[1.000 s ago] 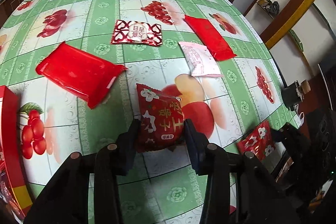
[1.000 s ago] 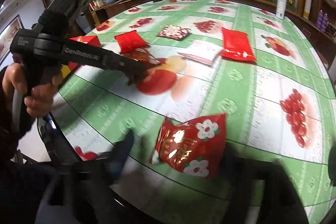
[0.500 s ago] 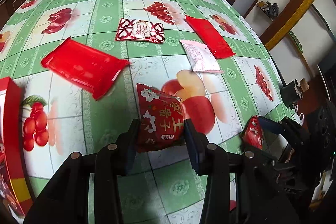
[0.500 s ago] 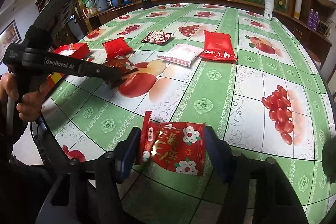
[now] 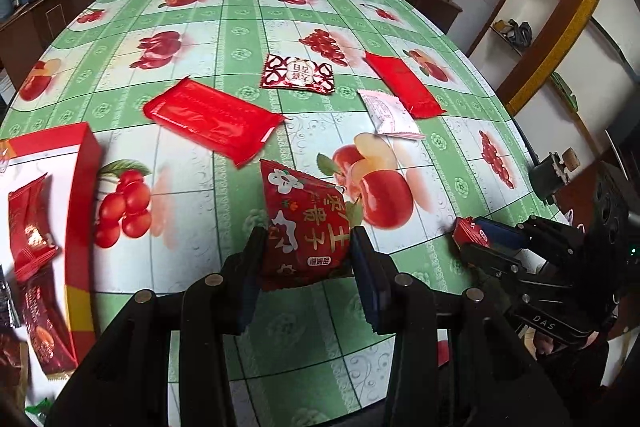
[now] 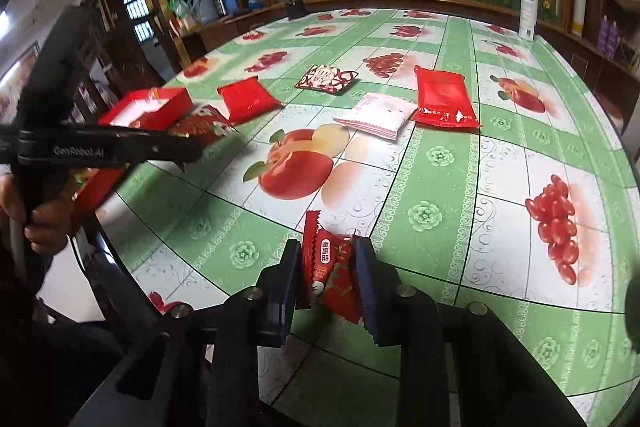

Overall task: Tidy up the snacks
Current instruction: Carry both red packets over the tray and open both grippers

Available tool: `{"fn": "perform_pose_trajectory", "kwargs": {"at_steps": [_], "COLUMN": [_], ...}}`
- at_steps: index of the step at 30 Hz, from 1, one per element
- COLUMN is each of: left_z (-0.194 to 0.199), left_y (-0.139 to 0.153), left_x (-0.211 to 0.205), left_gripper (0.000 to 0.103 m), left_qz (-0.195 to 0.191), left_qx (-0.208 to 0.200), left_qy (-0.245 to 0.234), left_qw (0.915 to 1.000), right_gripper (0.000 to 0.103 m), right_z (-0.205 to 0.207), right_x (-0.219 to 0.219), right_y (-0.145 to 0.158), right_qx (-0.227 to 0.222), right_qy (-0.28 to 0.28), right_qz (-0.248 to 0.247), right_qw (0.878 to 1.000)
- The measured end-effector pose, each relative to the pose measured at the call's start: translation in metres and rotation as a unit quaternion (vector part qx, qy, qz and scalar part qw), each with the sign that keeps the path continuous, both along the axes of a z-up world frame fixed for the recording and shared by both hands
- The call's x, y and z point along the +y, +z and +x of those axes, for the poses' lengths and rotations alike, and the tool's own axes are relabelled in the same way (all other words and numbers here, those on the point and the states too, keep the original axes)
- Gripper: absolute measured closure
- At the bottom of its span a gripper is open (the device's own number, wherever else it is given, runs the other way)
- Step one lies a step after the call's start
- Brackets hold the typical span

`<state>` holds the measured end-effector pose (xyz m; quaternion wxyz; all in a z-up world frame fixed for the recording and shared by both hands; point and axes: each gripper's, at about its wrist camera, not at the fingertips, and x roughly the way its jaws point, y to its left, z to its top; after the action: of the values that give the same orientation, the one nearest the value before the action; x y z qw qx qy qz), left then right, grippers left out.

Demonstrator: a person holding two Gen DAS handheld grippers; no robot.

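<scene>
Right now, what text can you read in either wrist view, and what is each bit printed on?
"GenRobot.AI": side of the left gripper, right wrist view.
"DAS": body of the right gripper, left wrist view.
"王子": red flower-print packet held in the left gripper; its smaller characters are unclear.
"金" heads a white label on the red packet in the right gripper; the rest is blurred.
Heart-pattern packet: characters too small.
Pink-white packet: print unreadable.

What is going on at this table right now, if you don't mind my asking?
A person is sorting snacks with two handheld grippers. The left gripper holds a dark red flowered packet near the open red box. The right gripper is shut on a small red packet at the table edge. Four more packets lie across the fruit-print tablecloth.
</scene>
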<state>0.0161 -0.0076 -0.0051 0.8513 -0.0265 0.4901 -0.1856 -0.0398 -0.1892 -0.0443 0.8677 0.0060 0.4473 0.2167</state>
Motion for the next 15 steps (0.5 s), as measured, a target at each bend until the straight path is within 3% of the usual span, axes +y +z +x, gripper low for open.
{"fn": "perform_pose_trajectory", "kwargs": {"at_steps": [4,15], "left_z": [-0.005,-0.02], "left_y": [0.0,0.007], "left_x": [0.004,0.02], "left_gripper": [0.063,0.063], "left_qz": [-0.008,-0.018], "left_qx": [0.0,-0.012], "left_qy": [-0.001,0.013], "left_qw": [1.0,0.9997], "right_gripper": [0.075,0.075], "right_z": [-0.002,0.001], "right_x": [0.005,0.004], "right_y": [0.001,0.005], "right_qx": [-0.004,0.005], "right_qy": [0.0,-0.014], "right_qz": [-0.019,0.023], "right_qw": [1.0,1.0]}}
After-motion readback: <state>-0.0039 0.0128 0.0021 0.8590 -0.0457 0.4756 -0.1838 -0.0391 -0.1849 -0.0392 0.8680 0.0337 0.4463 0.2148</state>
